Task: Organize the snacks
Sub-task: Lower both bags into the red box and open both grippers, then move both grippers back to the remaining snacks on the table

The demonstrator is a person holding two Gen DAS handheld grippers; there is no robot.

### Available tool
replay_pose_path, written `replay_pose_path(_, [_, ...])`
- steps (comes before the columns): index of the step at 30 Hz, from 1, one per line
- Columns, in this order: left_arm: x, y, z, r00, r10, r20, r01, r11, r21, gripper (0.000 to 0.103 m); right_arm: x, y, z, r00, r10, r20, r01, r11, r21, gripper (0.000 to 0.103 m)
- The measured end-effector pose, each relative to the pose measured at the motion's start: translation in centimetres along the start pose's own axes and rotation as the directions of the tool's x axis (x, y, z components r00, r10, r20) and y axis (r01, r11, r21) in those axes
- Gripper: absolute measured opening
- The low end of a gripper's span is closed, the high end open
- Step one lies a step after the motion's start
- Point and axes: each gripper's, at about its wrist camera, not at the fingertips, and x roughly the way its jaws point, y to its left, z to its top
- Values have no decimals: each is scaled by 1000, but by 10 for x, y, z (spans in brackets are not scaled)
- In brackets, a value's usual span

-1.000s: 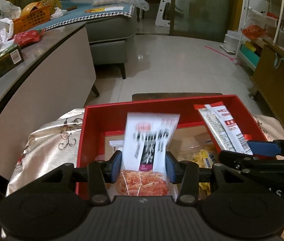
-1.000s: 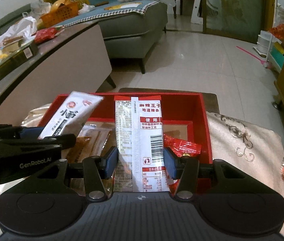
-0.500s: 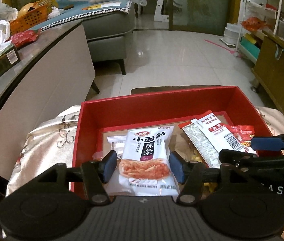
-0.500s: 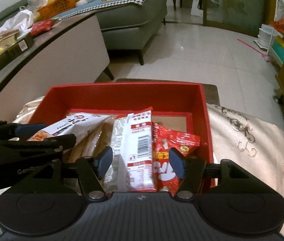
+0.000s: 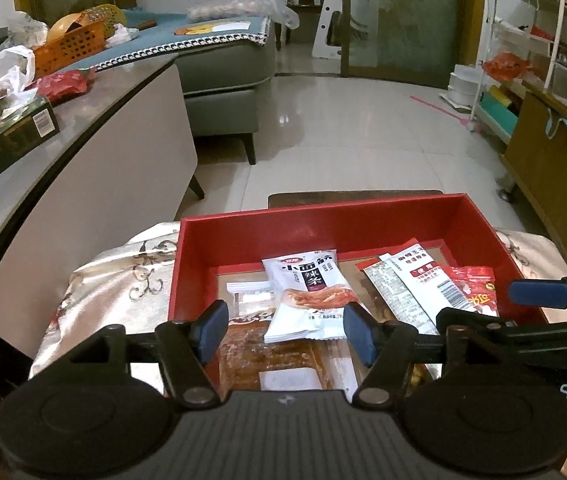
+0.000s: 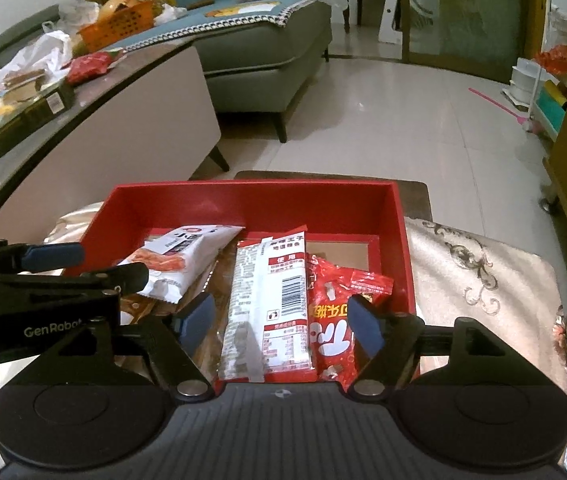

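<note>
Red box point(image 5: 363, 220) holds snacks; both tongs point(image 5: 285, 330) point(image 6: 279, 322) empty.

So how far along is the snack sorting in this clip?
Done: the white spicy-strip packet, the long silver-and-red packet and the red crinkly packet lie in the red box. In hand: nothing; the left tool and right tool are open. Left: no loose snacks show beside the box.

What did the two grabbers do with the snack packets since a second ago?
Both let go. The left gripper dropped the white spicy-strip packet into the red box; the right gripper dropped the long barcoded packet beside the red packet. The box stayed put.
</note>
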Motion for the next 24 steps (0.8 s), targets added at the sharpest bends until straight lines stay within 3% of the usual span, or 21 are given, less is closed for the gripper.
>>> replay_pose_path(18, [-33,5,-14,1000,-17,14,17,1000,-3,58,-26,7,-11,1000,7,17,-7,1000,1,84])
replay_pose_path(24, [-47,7,-23,999,-29,18,29,1000,-5,62,-40,10,-20,1000,5,18,-6,1000,9,87])
